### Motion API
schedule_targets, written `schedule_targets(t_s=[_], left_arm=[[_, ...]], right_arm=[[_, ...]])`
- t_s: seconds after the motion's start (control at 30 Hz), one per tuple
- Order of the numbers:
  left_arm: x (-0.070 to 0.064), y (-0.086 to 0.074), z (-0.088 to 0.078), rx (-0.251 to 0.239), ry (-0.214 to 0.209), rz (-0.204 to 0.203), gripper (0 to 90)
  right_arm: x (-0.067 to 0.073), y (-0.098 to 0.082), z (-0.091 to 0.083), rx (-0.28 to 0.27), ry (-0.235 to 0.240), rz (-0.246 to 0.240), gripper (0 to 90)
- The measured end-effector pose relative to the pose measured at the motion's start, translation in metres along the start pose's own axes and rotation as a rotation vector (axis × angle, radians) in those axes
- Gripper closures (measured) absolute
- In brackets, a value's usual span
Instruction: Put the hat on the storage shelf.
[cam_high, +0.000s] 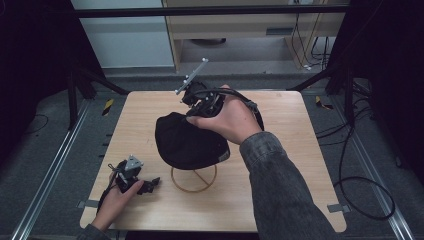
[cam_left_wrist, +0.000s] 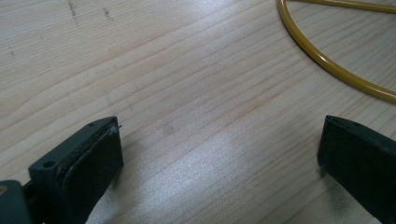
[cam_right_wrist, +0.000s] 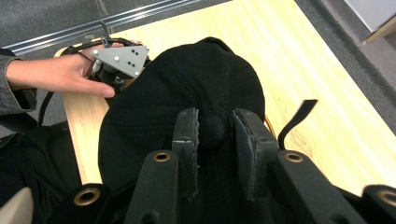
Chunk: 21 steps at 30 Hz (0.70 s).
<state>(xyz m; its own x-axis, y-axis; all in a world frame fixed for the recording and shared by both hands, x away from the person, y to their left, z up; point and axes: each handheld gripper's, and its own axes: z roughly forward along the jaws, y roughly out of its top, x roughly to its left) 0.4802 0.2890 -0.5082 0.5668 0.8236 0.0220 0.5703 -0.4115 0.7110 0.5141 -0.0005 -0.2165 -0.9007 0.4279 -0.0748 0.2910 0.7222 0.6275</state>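
A black cap (cam_high: 185, 142) sits on a stand with a yellow wire ring base (cam_high: 194, 186) at the middle of the wooden table (cam_high: 280, 165). My right gripper (cam_high: 194, 114) points down onto the cap's crown from the far side. In the right gripper view its jaws (cam_right_wrist: 215, 135) straddle the cap's top button (cam_right_wrist: 212, 131); the left pad touches it, and a sliver of gap shows at the right pad. My left gripper (cam_high: 150, 184) rests low at the front left of the table, and its jaws (cam_left_wrist: 219, 158) stand wide open over bare wood.
The cap's black strap (cam_right_wrist: 296, 119) hangs off its right side. The yellow ring (cam_left_wrist: 327, 60) curves just beyond the left gripper's jaws. Metal rails (cam_high: 50, 170) and cables (cam_high: 360, 195) run on the floor beside the table.
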Motion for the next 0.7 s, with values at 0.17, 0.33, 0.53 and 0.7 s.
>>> schedule_targets(t_s=[0.17,0.33,0.53,0.7], left_arm=[[0.0000,0.0000,0.0000,0.000,0.000,-0.001,0.0],[0.0001,0.0001,0.0000,0.000,-0.001,0.001,0.0],[0.0001,0.0001,0.0000,0.000,-0.001,0.001,0.0],[0.0001,0.0001,0.0001,0.000,0.000,0.000,0.0]], right_arm=[[0.0010,0.0009,0.0007,0.003,0.000,-0.007,70.3],[0.0009,-0.0002,-0.0002,0.000,0.005,-0.007,66.9],[0.0048,0.0004,0.0008,0.009,0.010,-0.021,61.4],[0.0058,0.0011,0.0007,0.009,0.009,-0.018,59.2]])
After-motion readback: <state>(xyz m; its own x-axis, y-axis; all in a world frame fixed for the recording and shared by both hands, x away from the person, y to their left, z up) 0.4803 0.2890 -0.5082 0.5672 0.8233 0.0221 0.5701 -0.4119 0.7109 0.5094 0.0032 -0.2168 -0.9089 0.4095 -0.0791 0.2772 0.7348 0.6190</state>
